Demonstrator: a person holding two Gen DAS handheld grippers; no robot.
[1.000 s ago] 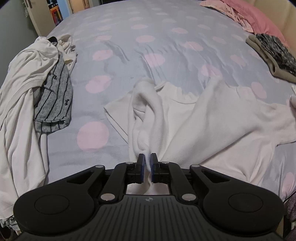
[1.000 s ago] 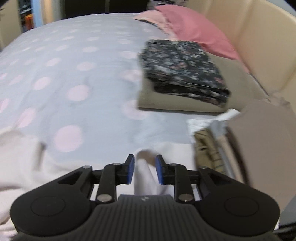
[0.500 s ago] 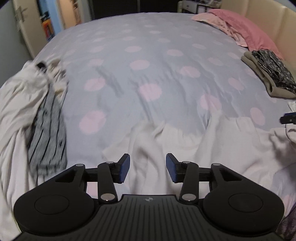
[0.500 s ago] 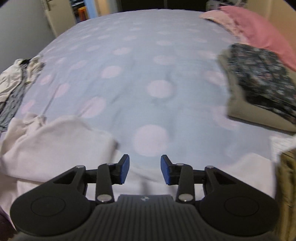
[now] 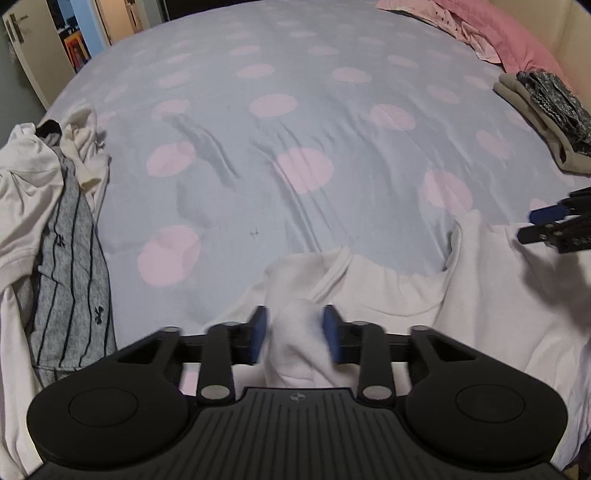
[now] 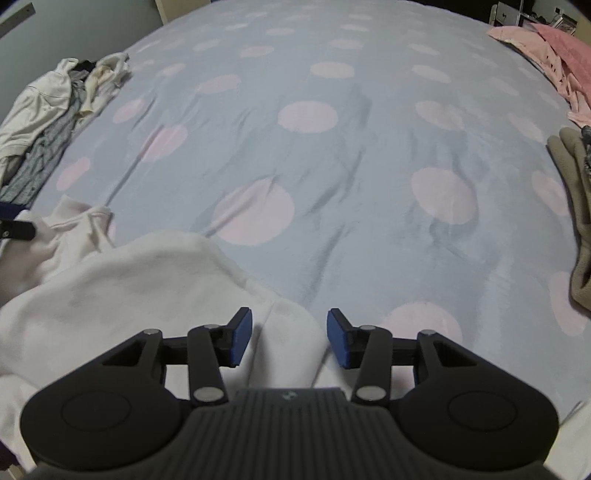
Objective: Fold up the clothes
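A white garment (image 5: 480, 295) lies crumpled on the near part of the spotted bedspread (image 5: 295, 110). My left gripper (image 5: 295, 334) is open, low over the garment's left part, and a raised fold of white cloth fills the gap between its blue pads. In the right wrist view the same garment (image 6: 129, 288) spreads to the left. My right gripper (image 6: 290, 336) is open with another ridge of the cloth between its fingers, not pinched. Each gripper shows in the other's view: the right gripper (image 5: 554, 225) at the right edge, the left gripper (image 6: 14, 225) at the left edge.
A heap of unfolded clothes (image 5: 55, 221), white and grey striped, sits at the bed's left edge. A folded stack (image 5: 546, 110) lies at the right, with pink pillows (image 5: 498, 33) behind it. A doorway and shelves (image 5: 74, 48) are at the far left.
My left gripper let go of the white cloth it pinched and now stands open around a fold. My right gripper swung left from the folded stack and widened over the garment.
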